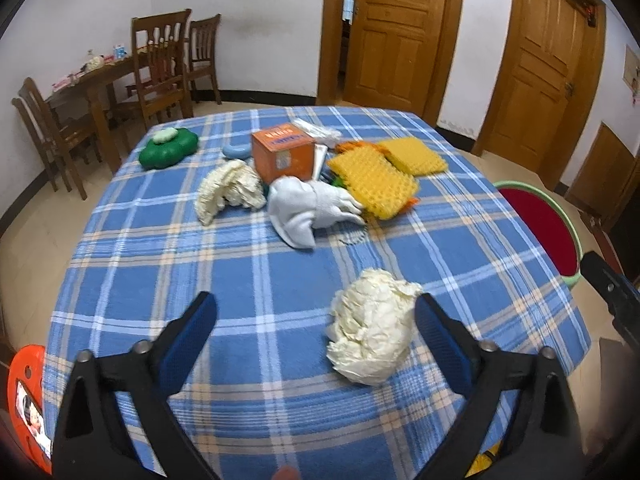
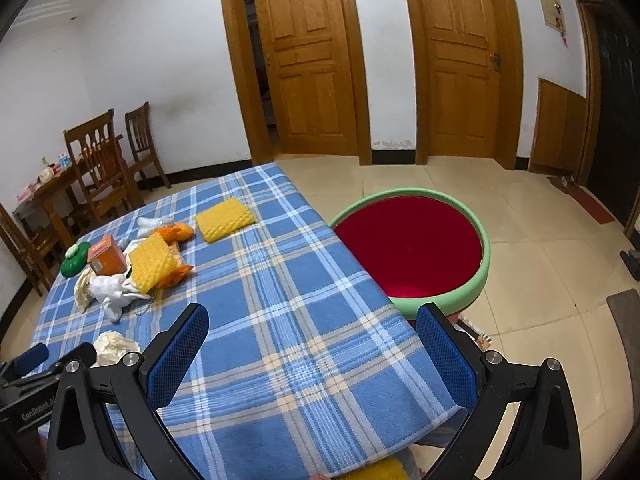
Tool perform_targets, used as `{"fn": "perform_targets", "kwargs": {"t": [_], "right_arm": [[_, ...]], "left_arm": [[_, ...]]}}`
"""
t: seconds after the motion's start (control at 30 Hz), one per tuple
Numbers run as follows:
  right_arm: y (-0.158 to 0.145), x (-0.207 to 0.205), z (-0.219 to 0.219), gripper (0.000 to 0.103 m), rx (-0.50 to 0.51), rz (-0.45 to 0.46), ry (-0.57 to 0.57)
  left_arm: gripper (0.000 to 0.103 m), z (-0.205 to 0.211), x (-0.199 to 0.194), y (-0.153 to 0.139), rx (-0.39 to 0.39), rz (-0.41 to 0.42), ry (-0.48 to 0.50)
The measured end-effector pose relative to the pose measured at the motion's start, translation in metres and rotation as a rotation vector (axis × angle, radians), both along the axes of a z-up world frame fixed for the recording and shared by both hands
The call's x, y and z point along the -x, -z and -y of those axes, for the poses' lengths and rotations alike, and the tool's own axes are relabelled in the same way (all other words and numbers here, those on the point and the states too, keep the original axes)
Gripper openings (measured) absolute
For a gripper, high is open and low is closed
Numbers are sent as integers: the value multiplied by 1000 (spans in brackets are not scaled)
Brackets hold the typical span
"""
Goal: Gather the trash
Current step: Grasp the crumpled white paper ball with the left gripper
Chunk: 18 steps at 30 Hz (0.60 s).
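A desk draped in a blue plaid cloth fills the middle of the room, and the left gripper hangs over its near part with the jaws spread wide. A crumpled wad of pale paper lies on the cloth between them, close against the inner face of the right-hand finger, though I cannot tell whether the finger actually touches it; the other finger stands well clear of it. Farther back a second crumpled paper lies beside a white cloth glove, and behind those stands an orange box. Two yellow waffle-textured sponges sit to the right of the box, one nearer and one farther, and a green flower-shaped container rests near the far left corner of the desk. The right gripper hovers over the near right corner of the cloth, its jaws also spread apart with nothing between them but plaid. Just off the desk's right edge stands a round bin with a light green rim and a red inside, lower than the desktop. From the right side the near paper wad shows again at the left, just beyond the dark tips of the other gripper. Wooden chairs and a side table stand along the far wall, and two wooden doors face the desk.
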State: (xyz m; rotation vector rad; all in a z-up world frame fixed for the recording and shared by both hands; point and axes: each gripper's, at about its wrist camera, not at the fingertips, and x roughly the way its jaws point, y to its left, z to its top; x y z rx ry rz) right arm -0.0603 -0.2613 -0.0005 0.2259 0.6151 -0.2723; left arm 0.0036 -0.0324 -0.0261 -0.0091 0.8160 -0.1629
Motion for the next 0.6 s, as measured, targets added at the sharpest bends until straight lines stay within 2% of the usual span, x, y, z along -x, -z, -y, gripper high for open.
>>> {"fn": "perform_targets", "kwargs": {"t": [0.17,0.2,0.33,0.4,0.6], "right_arm": [[1,0,1,103,-3,-5,2],[2,-1,2,103,-4,-6,3],[4,-2,2,103,-10,-14,3],[5,-2,3,103,-12,-18,4],[10,-6,3,103,-17,-32,5]], "left_arm": [[85,6,-1,8,16,-37,42],[76,7,-1,9,20,-42,53],[56,11,-1,15,45,-84,90],[42,13,-1,18,53,-97,103],[36,14,0,13,64,-72,121]]}}
